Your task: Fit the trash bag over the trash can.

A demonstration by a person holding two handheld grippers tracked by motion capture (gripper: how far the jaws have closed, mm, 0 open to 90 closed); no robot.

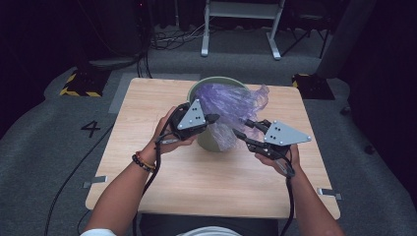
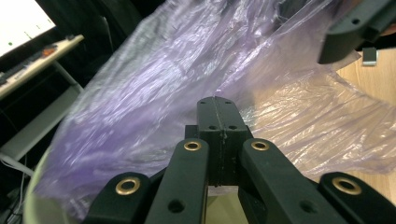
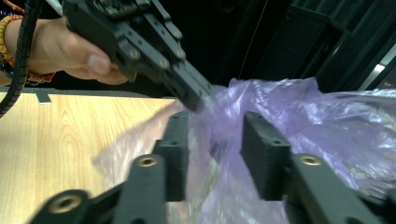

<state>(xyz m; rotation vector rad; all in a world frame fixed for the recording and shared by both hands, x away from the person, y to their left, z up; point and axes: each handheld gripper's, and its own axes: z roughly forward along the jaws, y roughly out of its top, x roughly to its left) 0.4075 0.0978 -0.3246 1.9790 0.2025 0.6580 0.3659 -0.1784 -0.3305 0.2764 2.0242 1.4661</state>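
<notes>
A pale green bucket (image 1: 209,140) stands at the far middle of the wooden table (image 1: 206,182). A thin purple plastic bag (image 1: 231,101) sits in its mouth and spills over the near right side. My left gripper (image 1: 216,118) is at the bucket's near left rim, shut on a fold of the bag (image 2: 163,79); its jaws (image 2: 217,105) meet tip to tip. My right gripper (image 1: 241,128) is at the bucket's right side. In the right gripper view its jaws (image 3: 215,121) stand apart, with loose bag film (image 3: 289,107) between them and the pads not pressing. The left gripper (image 3: 198,100) pinches the film just above.
The bucket's rim (image 2: 32,196) curves at the lower left of the left gripper view. Beyond the table are a white stand's legs (image 1: 241,29), floor cables (image 1: 172,39) and a yellow-and-black base (image 1: 81,83). Bare tabletop lies in front of the bucket.
</notes>
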